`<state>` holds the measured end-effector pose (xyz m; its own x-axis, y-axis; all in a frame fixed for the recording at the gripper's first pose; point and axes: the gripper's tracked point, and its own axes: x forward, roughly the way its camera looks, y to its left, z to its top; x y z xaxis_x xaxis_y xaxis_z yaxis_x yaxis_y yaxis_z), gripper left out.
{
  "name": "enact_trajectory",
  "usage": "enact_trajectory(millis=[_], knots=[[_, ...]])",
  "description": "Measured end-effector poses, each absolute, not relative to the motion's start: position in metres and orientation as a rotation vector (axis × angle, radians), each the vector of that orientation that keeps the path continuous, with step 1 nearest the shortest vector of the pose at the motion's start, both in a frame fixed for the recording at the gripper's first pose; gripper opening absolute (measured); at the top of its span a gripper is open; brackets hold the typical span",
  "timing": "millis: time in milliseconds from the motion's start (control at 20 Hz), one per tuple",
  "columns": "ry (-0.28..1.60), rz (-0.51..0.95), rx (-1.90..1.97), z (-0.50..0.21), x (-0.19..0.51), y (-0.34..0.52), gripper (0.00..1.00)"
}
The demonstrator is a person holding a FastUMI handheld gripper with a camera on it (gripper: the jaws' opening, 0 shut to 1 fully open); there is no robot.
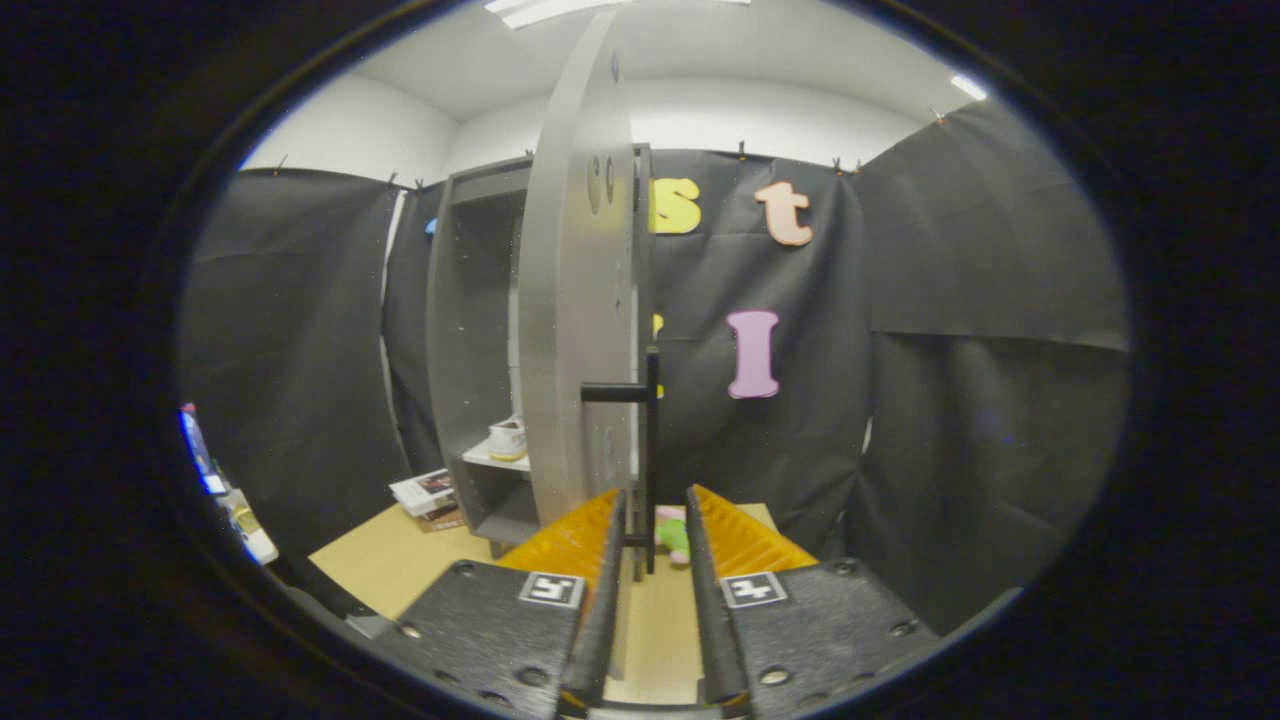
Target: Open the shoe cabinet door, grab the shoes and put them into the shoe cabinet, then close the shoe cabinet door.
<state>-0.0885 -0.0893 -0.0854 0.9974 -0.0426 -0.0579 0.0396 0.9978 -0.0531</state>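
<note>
Gripper [655, 520] raised in front of the shoe cabinet [470, 350], fingers spread with a narrow gap between them. Nothing pinched: lower end of the door handle [651, 440] standing in the gap just ahead of the fingertips, touching or not cannot be told.

Cabinet: grey, tall, upright against the black cloth wall [900, 350], standing at the far edge of a pale wooden floor panel [400, 565]. Door [575, 300] swung open, seen nearly edge-on, leaf running from the top of the cabinet down to just above the left finger. Handle: dark vertical bar held off the door face by a short horizontal stub, on the right-hand side of the leaf. Round hinge holes visible high on the door face.

Interior: open compartment visible left of the door. One white shoe [508, 440] resting on a pale shelf [495, 460] in the lower half of the cabinet, toe or heel direction unclear, partly hidden by the door edge. Second shoe not confirmed.

Surroundings: stack of books or magazines [428, 497] on the floor panel, just beside the cabinet's left foot. Small pink-and-green object [675, 532] on the floor beyond the fingers, between them, kind not determinable. White wall and ceiling light above the cloth.
</note>
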Motion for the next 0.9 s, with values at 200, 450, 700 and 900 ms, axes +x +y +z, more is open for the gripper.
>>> enact_trajectory(millis=[200, 450, 700, 900], knots=[[0.076, -0.094, -0.036, -0.101, -0.113, -0.087, 0.95], [0.116, -0.156, -0.046, -0.132, -0.156, -0.054, 1.0], [0.15, -0.086, -0.05, -0.195, -0.16, 0.042, 1.0], [0.232, 0.007, -0.045, -0.275, -0.129, 0.123, 1.0]])
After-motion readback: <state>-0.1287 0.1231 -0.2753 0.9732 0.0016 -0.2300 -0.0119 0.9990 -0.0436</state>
